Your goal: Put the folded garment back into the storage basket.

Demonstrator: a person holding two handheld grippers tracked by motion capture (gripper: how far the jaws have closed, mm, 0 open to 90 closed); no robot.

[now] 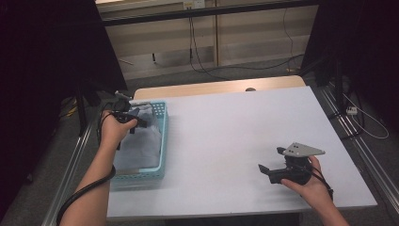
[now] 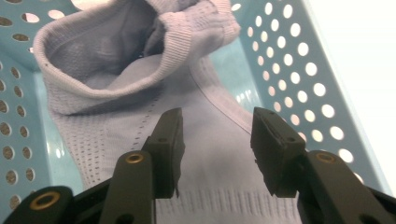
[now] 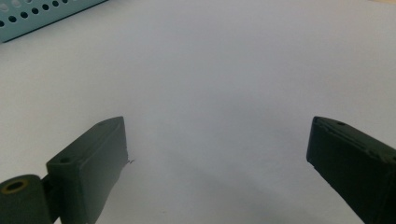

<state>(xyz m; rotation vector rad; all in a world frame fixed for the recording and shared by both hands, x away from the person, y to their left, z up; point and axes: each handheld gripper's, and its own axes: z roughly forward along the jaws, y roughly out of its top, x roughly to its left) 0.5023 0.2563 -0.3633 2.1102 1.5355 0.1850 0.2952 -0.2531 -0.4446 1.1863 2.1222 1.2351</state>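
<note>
A pale lilac knit garment (image 1: 141, 143) lies crumpled inside a light blue perforated basket (image 1: 163, 141) at the table's left edge. Over the far end of the basket, my left gripper (image 1: 135, 120) points down into it. In the left gripper view the garment (image 2: 116, 79) has a ribbed cuff folded over on top, and the basket wall (image 2: 299, 70) rises at the right. My left gripper (image 2: 217, 122) is open just above the cloth, with nothing pressed between its pads. My right gripper (image 1: 272, 159) rests open near the table's front right, and its jaws (image 3: 217, 126) stand wide over bare white surface.
The white table top (image 1: 235, 122) spreads between basket and right hand. A corner of the basket (image 3: 42, 14) shows at the upper left of the right gripper view. Cables and black stands line the floor behind and beside the table.
</note>
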